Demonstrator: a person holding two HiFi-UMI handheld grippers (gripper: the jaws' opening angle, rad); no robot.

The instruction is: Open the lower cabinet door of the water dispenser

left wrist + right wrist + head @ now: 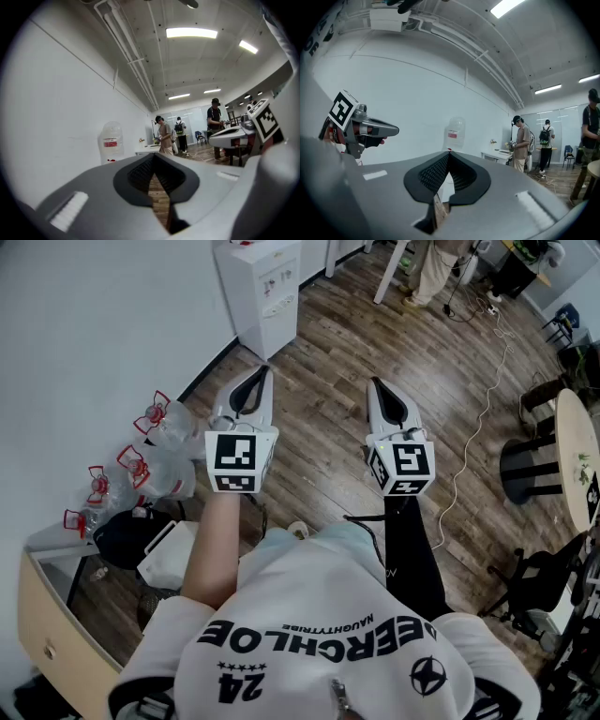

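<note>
Past our shirt, we are holding the left gripper and right gripper pinched closed (nothing between their jaws); the water dispenser is standing far ahead, by the left wall.

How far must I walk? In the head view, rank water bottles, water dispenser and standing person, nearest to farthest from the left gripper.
1. Water bottles: beside left gripper, its left.
2. Water dispenser: ahead, by wall.
3. Standing person: beyond, upper right.
</note>
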